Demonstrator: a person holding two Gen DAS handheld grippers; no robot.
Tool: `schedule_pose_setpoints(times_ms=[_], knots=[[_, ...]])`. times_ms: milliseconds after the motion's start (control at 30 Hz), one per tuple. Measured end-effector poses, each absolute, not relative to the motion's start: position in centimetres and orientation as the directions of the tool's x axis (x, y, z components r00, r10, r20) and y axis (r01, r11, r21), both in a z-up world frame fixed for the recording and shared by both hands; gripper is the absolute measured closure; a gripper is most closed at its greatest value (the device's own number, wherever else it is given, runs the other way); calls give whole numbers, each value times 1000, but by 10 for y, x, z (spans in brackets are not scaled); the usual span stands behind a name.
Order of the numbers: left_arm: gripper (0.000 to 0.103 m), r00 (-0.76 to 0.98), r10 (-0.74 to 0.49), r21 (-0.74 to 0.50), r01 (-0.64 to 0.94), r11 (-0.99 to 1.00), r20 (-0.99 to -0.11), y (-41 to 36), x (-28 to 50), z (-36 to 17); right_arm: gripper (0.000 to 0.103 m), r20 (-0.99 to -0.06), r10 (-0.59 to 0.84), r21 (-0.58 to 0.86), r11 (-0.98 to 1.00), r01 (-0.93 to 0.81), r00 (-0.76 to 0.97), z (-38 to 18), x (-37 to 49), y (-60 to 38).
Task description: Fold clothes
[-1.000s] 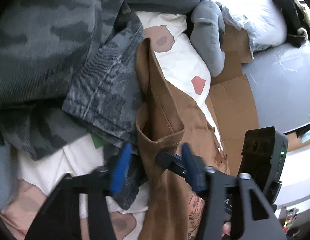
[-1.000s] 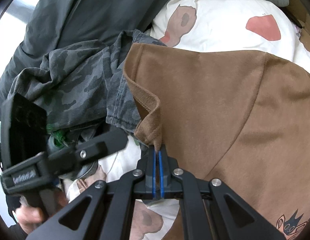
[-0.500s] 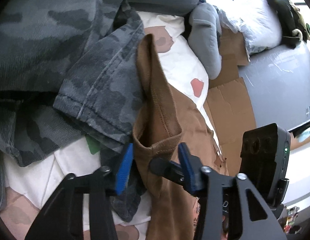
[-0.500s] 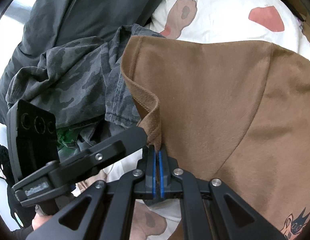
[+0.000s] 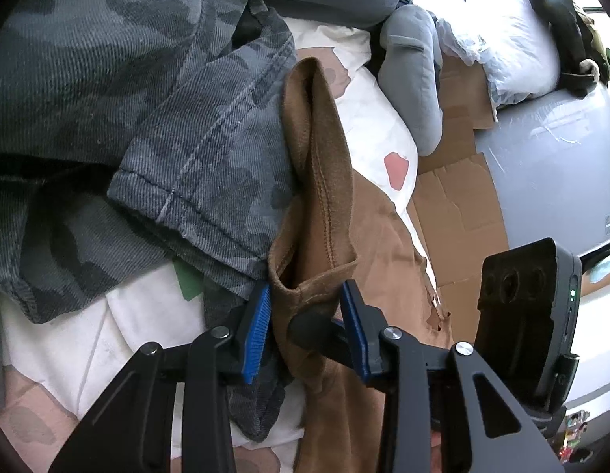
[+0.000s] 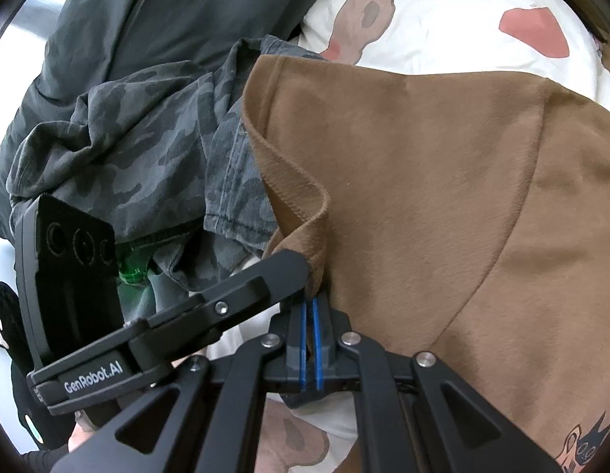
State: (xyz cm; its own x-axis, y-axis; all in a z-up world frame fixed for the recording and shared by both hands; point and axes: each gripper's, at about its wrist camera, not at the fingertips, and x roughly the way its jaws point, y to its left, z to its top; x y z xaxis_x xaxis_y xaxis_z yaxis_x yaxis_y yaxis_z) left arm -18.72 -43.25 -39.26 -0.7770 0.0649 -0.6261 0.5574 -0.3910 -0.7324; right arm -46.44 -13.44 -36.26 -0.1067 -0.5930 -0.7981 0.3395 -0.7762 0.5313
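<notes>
A brown shirt [image 6: 423, 157] lies spread on the white bedding, and its sleeve cuff [image 5: 324, 205] stands up as an open loop. My right gripper [image 6: 309, 307] is shut on the cuff's hem. The left gripper [image 5: 306, 293] has its blue pads either side of that same cuff loop, with the right gripper's black tip [image 5: 309, 323] also between them. Its jaws are closing, and the loop is not squashed flat. In the right wrist view one left finger [image 6: 265, 276] lies against the hem. Grey camouflage trousers [image 5: 167, 118] sit crumpled just left of the cuff.
White bedding with brown and red patches [image 5: 384, 118] lies under the clothes. A dark grey duvet [image 6: 167, 12] is heaped behind the trousers. A grey plush shape [image 5: 415, 79], flattened cardboard [image 5: 454, 197] and a grey plastic-wrapped surface [image 5: 549, 149] lie to the right.
The left gripper's blue pads have drawn in from well apart to flank the brown cuff closely. The right gripper has stayed shut on the hem without moving.
</notes>
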Motion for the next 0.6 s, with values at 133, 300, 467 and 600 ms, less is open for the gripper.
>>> schedule_pose_setpoints(times_ms=[133,300,467,600], knots=[[88,-773,58,-725,563,-398,-632,-433,-187,-392,100,-800,-592,527,-773,354,-101,-361,-463,-137],[92,-762,43,-708,577,-406,-646,-434,-182,-387,97,-801,-590,526,-773,355,-99,-358,-461,-135],[92,-763,37,-701,571,-428,-645,-435,-178,-375,86,-797,-592,527,-778,343,-119,-350,-459,-122],[93,-760,23,-691,577,-436,-650,-435,-171,-368,84,-783,-603,539,-780,317,-152,-342,-458,-107]])
